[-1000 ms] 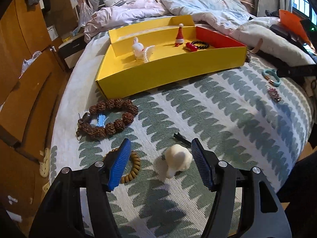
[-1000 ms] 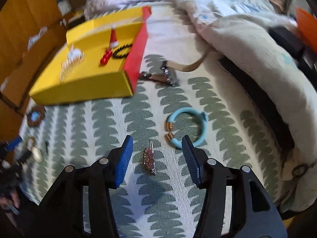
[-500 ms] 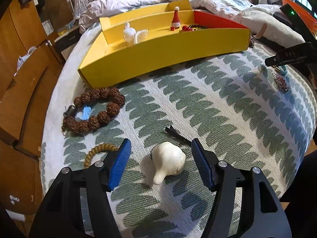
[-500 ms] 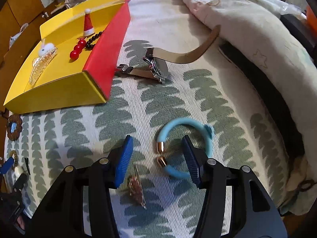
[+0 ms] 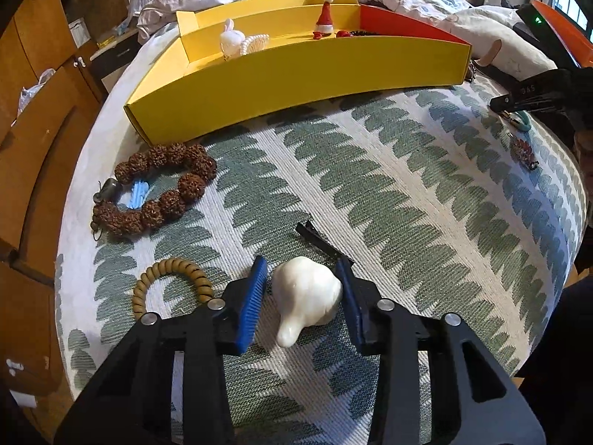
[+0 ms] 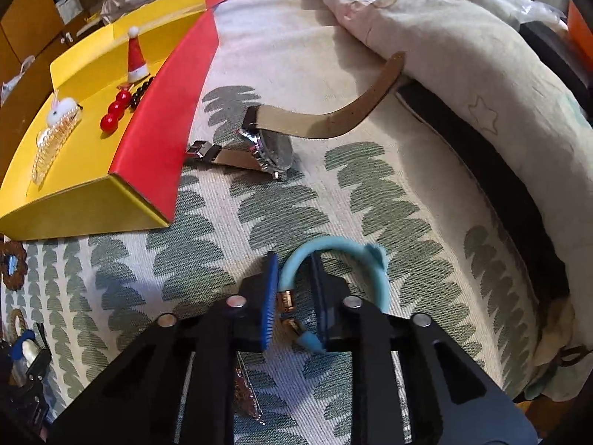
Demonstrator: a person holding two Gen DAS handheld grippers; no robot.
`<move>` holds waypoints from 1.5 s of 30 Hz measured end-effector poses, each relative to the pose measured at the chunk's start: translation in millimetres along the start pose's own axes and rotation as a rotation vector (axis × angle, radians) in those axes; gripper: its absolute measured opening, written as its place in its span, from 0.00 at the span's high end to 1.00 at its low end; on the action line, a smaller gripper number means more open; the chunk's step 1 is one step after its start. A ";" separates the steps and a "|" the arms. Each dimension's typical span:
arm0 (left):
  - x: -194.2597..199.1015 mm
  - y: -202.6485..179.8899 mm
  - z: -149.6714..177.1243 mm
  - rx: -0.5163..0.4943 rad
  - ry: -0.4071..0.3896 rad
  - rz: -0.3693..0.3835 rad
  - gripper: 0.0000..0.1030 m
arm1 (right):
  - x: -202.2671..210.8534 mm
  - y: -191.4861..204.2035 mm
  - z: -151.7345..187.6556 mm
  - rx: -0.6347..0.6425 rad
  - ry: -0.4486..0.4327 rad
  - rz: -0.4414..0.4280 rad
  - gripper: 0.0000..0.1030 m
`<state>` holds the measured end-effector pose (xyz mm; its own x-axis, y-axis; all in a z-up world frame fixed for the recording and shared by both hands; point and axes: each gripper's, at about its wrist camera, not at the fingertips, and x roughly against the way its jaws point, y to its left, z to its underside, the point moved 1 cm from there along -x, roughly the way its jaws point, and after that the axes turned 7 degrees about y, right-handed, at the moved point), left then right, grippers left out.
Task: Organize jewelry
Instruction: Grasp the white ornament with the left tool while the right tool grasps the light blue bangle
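In the left wrist view, the left gripper (image 5: 304, 293) points down at a cloth with green leaf pattern (image 5: 407, 193). Its jaws have just been closing, and a white rounded ornament (image 5: 309, 302) lies between them. The right blue pad touches the ornament on its side; the left pad (image 5: 254, 302) stands just beside it with a thin gap, so the ornament is not yet squeezed. A black hair clip (image 5: 318, 241) lies just behind the ornament. To the left lie a tan coiled ring (image 5: 172, 285) and, further back, a bracelet of big brown beads (image 5: 159, 193) with a small blue piece inside it. The yellow tray (image 5: 296, 78) stands at the far side of the cloth, with a red end wall on the right. Inside it are a white rabbit clip (image 5: 231, 39) and a little Santa hat (image 5: 326, 15).

In the right wrist view, the right gripper (image 6: 294, 291) has its jaws narrow; they have just been closing, and they now pinch the light blue open bangle (image 6: 355, 256) near its gold end cap (image 6: 286, 300). The rest of the bangle curves out to the right and rests on the cloth. A wristwatch with brown strap (image 6: 274, 148) lies beyond, just beside the red wall of the tray. In the tray, red beads (image 6: 115, 111) lie near the hat. A small sparkling brooch (image 6: 246, 393) shows partly under the gripper
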<state>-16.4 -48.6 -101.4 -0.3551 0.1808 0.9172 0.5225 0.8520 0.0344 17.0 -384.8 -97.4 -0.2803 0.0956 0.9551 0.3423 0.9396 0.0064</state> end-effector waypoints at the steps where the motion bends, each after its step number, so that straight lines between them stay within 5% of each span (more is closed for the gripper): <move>1: 0.7 -0.2 0.0 -0.001 -0.004 0.007 0.67 | 0.5 -1.7 -0.4 -0.007 -0.003 -0.008 0.85; 29: 30.8 13.7 -20.9 0.060 -0.113 0.088 0.67 | 90.0 -18.5 -1.2 -0.084 -0.256 -0.211 0.92; 37: 28.1 12.8 -18.9 0.056 -0.103 0.090 0.67 | 35.3 -25.2 -15.8 -0.044 -0.071 -0.071 0.85; 45: 30.0 8.7 -18.1 0.041 -0.108 0.095 0.67 | 27.0 -15.6 -9.1 0.002 -0.024 -0.122 0.75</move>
<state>-8.5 -44.7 -66.4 -0.3884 0.3113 0.8673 0.5261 0.8476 -0.0686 12.2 -399.9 -69.0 -0.3407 -0.0120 0.9401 0.3026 0.9453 0.1217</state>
